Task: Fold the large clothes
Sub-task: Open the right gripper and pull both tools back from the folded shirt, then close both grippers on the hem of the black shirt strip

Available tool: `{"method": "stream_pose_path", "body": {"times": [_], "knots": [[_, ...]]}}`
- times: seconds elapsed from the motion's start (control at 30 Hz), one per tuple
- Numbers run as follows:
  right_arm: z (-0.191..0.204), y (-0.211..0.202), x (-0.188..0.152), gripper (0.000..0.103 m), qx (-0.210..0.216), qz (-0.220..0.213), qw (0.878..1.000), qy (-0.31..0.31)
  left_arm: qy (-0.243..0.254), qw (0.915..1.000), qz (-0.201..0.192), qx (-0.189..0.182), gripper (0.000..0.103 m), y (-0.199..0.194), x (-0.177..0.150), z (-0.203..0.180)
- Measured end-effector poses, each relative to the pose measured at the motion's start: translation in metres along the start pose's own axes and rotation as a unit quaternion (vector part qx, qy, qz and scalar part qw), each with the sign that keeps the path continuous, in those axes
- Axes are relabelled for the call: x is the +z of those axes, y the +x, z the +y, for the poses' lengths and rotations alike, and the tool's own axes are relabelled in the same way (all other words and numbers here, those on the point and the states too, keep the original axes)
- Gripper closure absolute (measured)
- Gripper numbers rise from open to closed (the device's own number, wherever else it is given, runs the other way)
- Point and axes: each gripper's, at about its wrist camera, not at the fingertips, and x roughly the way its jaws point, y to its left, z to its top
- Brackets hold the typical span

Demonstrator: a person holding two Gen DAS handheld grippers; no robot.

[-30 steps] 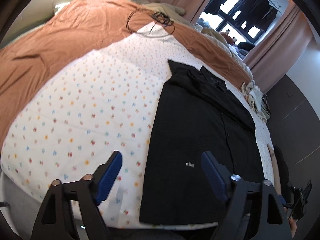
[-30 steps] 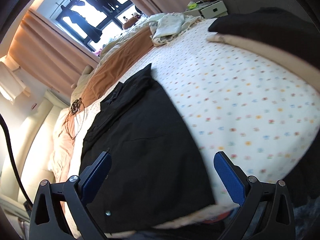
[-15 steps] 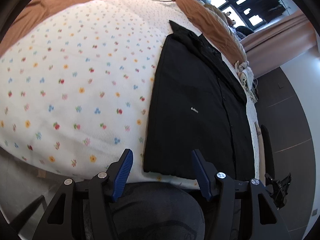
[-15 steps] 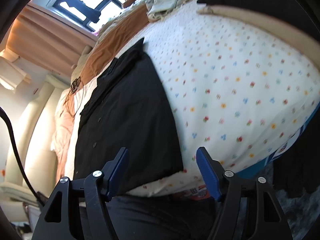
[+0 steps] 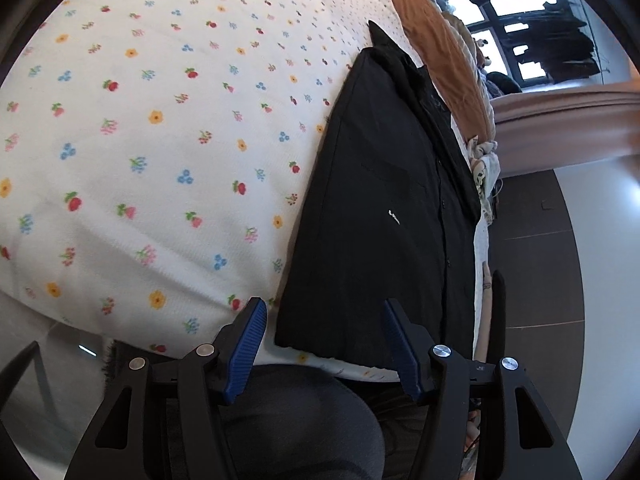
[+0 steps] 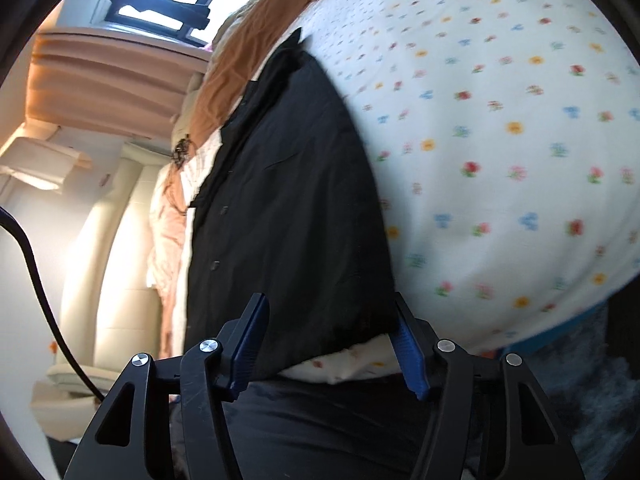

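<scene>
Shirt (image 5: 384,216): black, buttoned, laid flat on the bed (image 5: 140,152) with its hem at the near edge
Surroundings: a floral sheet (image 6: 500,140) is seen under the shirt; an orange blanket (image 5: 436,44) lies beyond the collar; a crumpled pale cloth (image 5: 486,160) sits at the bed's far edge; cables (image 6: 180,152) rest on the sheet near the blanket
Obstruction: nothing is seen lying on the shirt
Axis: the long axis runs from the near edge toward the far edge, collar pointing away
Look: folded into a narrow panel, a button row and a small white mark visible
Left gripper (image 5: 324,320): held wide apart, nothing gripped, over the hem's left corner
Right gripper (image 6: 328,316): held wide apart, nothing gripped, straddling the hem's right corner
</scene>
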Motion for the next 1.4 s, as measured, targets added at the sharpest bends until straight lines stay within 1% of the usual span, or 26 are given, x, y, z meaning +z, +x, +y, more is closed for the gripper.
{"method": "stream_pose_path", "body": {"times": [0.07,0.1,0.17,0.23,0.3,0.33,0.4,0.43,0.47,0.5,0.53,0.57,0.6,0.63,0.67,0.7,0.77,0.83,0.93,1.03,1.13,1.23,1.4], "knots": [[0.001,0.000,0.001,0.041,0.019,-0.009,1.000,0.002,-0.001,1.0000,0.005,-0.008,0.042,0.004,0.001,-0.003],[0.001,-0.001,0.001,0.041,0.038,-0.017,0.999,0.006,0.001,0.9999,0.007,-0.010,0.042,0.006,0.001,-0.006],[0.002,-0.003,0.001,0.041,0.063,-0.026,0.998,0.011,0.006,0.9996,0.007,-0.027,0.042,0.007,0.002,-0.012],[0.004,-0.005,0.002,0.041,0.072,-0.032,0.997,0.010,0.007,0.9984,0.005,-0.057,0.042,0.006,0.001,-0.016],[0.005,-0.005,0.002,0.041,0.068,-0.034,0.997,0.008,0.007,0.9975,-0.001,-0.071,0.042,0.005,0.002,-0.019],[0.004,-0.005,0.004,0.041,0.064,-0.032,0.997,0.009,0.005,0.9976,-0.002,-0.069,0.042,0.005,0.003,-0.019],[0.004,-0.001,0.005,0.043,0.052,-0.033,0.998,0.008,0.002,0.9993,-0.003,-0.038,0.042,0.009,0.004,-0.020],[0.003,0.001,0.007,0.044,0.044,-0.035,0.998,0.009,0.001,0.9998,-0.004,-0.017,0.045,0.012,0.005,-0.021],[0.002,0.003,0.008,0.049,0.035,-0.037,0.999,0.014,0.005,1.0000,-0.005,0.003,0.048,0.015,0.006,-0.022],[0.001,0.005,0.009,0.053,0.024,-0.039,0.999,0.021,0.009,0.9997,-0.006,0.022,0.055,0.018,0.006,-0.025],[-0.002,0.005,0.010,0.054,0.012,-0.042,0.999,0.027,0.014,0.9990,-0.007,0.042,0.061,0.020,0.007,-0.027],[-0.004,0.007,0.010,0.060,-0.003,-0.045,0.998,0.035,0.015,0.9983,-0.009,0.056,0.064,0.021,0.007,-0.029],[-0.005,0.007,0.010,0.066,-0.010,-0.047,0.998,0.040,0.015,0.9980,-0.010,0.061,0.065,0.021,0.008,-0.029],[-0.006,0.008,0.010,0.069,-0.016,-0.049,0.998,0.044,0.016,0.9978,-0.012,0.064,0.065,0.020,0.007,-0.030],[-0.007,0.008,0.010,0.079,-0.024,-0.051,0.997,0.047,0.018,0.9975,-0.013,0.068,0.066,0.019,0.006,-0.029],[-0.008,0.008,0.010,0.083,-0.029,-0.051,0.997,0.048,0.019,0.9971,-0.013,0.073,0.066,0.019,0.005,-0.028],[-0.007,0.006,0.010,0.086,-0.041,-0.048,0.997,0.044,0.019,0.9967,-0.013,0.077,0.067,0.015,0.001,-0.026],[0.001,0.000,0.012,0.088,-0.044,-0.056,0.997,0.022,0.023,0.9961,-0.010,0.085,0.070,0.014,-0.004,-0.024],[0.013,-0.010,0.015,0.089,-0.027,-0.075,0.997,0.006,0.046,0.9929,-0.015,0.109,0.081,0.015,-0.007,-0.030],[0.018,-0.019,0.019,0.090,-0.020,-0.079,0.997,0.005,0.039,0.9933,-0.023,0.106,0.088,0.016,-0.006,-0.031],[0.033,-0.026,0.018,0.090,-0.018,-0.083,0.996,-0.009,0.055,0.9919,-0.041,0.107,0.090,0.006,-0.007,-0.040],[0.048,-0.031,0.016,0.090,-0.011,-0.084,0.996,-0.015,0.064,0.9917,-0.064,0.091,0.090,-0.014,-0.006,-0.049],[0.075,-0.050,0.007,0.090,-0.014,-0.083,0.996,-0.027,0.074,0.9905,-0.099,0.060,0.091,-0.055,-0.008,-0.065]]}}
